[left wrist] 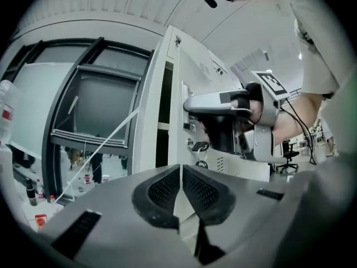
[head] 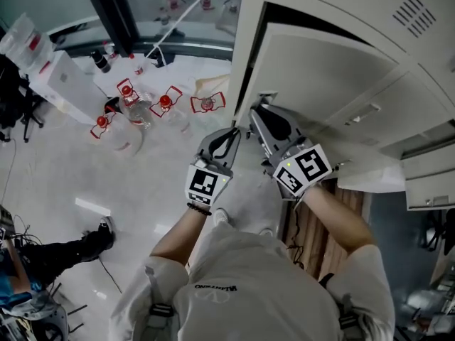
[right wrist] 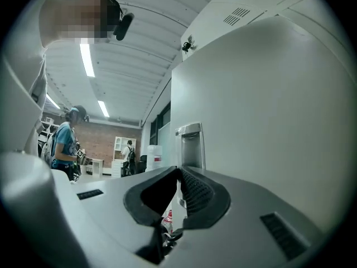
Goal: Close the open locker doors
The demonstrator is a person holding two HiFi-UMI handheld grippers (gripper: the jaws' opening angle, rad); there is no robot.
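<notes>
— Just ahead of the right gripper (head: 254, 114), what is there?
— The open locker door (head: 323, 66). Its metal latch (right wrist: 189, 144) stands right beyond the jaw tips, which are pressed together on nothing.
— And the left gripper (head: 233, 132)?
— Close beside the right one, just left of the door's edge, jaws likewise clenched tip to tip and empty. Red-capped bottles (head: 165, 102) sit on the floor beyond it.

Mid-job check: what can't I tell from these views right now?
Locker interior: head view, the open door covers it; only a dark gap shows.
Right gripper contact with the door: its own body hides the tips in head view.
Neighbouring lockers: cut off at head view's right edge.
</notes>
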